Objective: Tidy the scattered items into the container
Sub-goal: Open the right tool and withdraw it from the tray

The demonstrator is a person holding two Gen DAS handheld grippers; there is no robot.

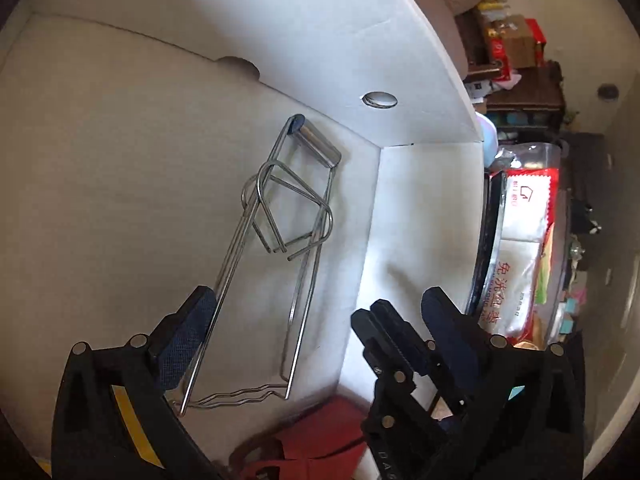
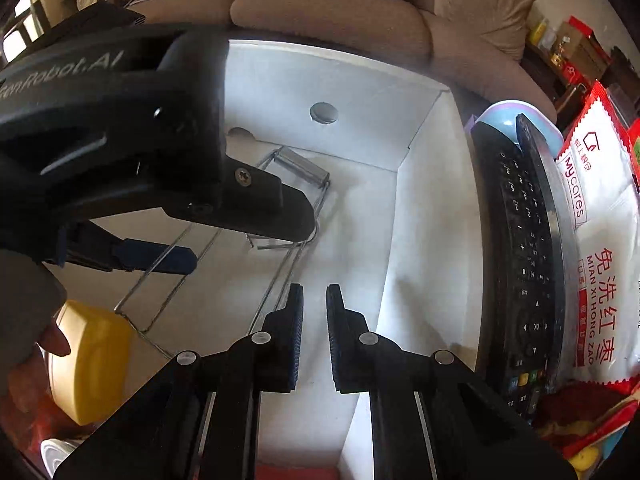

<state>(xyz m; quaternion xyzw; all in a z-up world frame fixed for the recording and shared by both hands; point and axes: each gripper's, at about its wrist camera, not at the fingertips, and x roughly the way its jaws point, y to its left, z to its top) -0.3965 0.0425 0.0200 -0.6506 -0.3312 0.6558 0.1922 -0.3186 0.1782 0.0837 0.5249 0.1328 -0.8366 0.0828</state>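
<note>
A metal wire rack (image 1: 276, 216) with a roller end lies flat on the floor of a white cardboard box (image 1: 320, 40). My left gripper (image 1: 316, 300) stands wide open over the rack's near end, its blue fingers (image 1: 188, 332) on either side of the wires and not pressing them. In the right wrist view the rack (image 2: 304, 168) shows under the left gripper's body. My right gripper (image 2: 314, 292) is shut with nothing in it, pointing down into the box (image 2: 432, 220) near its right wall. Its black tip (image 1: 376, 328) also shows in the left wrist view.
A black remote (image 2: 524, 260) and a red-and-white snack packet (image 2: 600, 240) lie right of the box, outside it. A yellow cap-like object (image 2: 88, 360) sits at lower left beside a hand. Something red (image 1: 320, 432) lies at the box's near end. A brown sofa (image 2: 340, 8) is behind.
</note>
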